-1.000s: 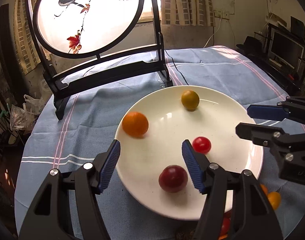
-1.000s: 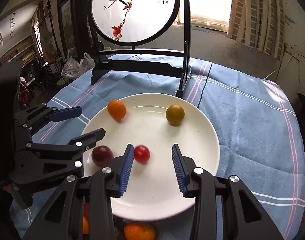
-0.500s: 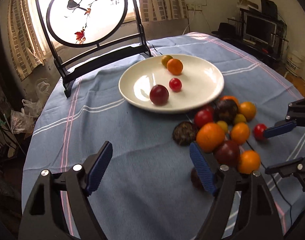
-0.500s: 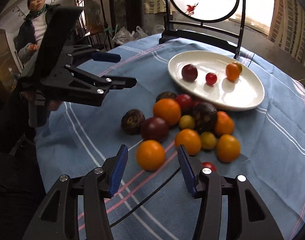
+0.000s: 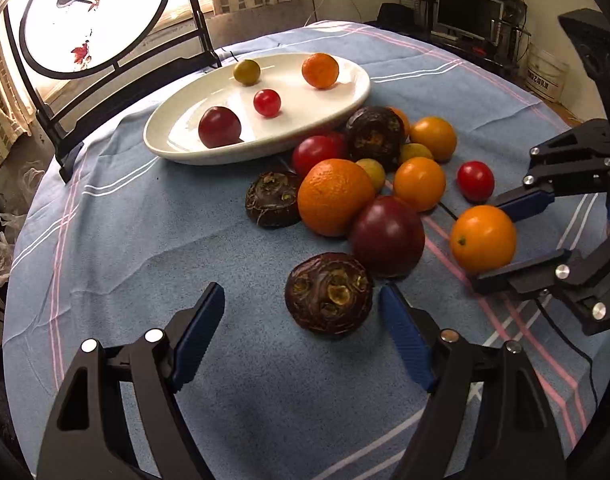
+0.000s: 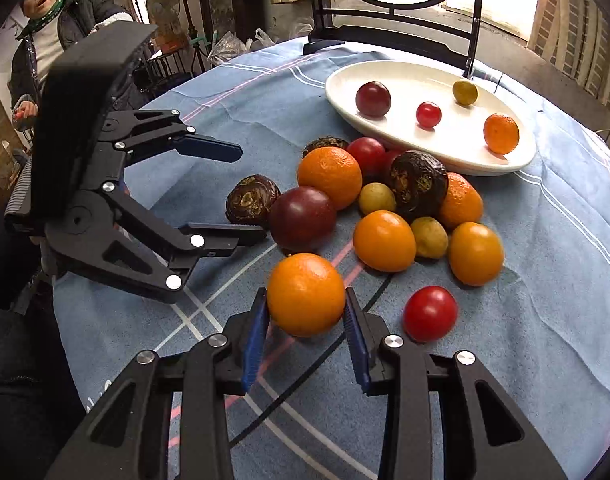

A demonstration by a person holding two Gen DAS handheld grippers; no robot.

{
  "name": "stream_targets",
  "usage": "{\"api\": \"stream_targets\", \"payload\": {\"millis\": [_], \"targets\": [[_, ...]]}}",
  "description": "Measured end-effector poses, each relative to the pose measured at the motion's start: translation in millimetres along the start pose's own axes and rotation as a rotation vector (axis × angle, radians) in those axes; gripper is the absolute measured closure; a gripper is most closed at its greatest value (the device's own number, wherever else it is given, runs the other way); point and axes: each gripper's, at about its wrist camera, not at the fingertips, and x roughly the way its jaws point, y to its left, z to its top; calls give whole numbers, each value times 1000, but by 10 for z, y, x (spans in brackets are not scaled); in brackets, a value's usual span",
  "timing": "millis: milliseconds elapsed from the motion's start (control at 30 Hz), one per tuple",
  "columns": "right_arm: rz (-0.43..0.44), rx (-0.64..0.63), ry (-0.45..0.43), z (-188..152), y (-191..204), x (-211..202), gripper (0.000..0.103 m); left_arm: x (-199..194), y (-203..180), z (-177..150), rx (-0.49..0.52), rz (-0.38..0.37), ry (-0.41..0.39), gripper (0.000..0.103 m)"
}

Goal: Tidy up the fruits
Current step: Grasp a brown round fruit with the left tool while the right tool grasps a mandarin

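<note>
1. Gripping a round orange fruit (image 6: 306, 294) between both blue pads, the right gripper (image 6: 306, 316) sits low over the blue striped tablecloth (image 6: 525, 360), a small red tomato (image 6: 430, 313) just beside it.
2. Spread wide and holding nothing, the left gripper (image 5: 303, 332) frames a dark wrinkled brown fruit (image 5: 328, 294) lying on the cloth.
3. Four fruits rest on the white oval plate (image 5: 177, 148); the loose pile lies just beside its rim.
4. Only the right wrist view shows a person in a dark jacket (image 6: 45, 40) beyond the table.
</note>
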Motion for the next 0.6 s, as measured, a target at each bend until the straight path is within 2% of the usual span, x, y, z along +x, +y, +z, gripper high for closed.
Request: {"api": "stream_targets", "payload": {"millis": [100, 167, 267, 600], "targets": [[2, 14, -2, -35, -31, -23, 66, 15, -10, 29, 4, -38, 1, 40], [14, 14, -1, -54, -31, -21, 66, 3, -66, 28, 12, -68, 8, 61], [24, 8, 7, -71, -37, -1, 66, -34, -119, 25, 20, -40, 6, 62], [23, 18, -1, -61, -30, -34, 66, -270, -68, 16, -11, -51, -42, 62]]}}
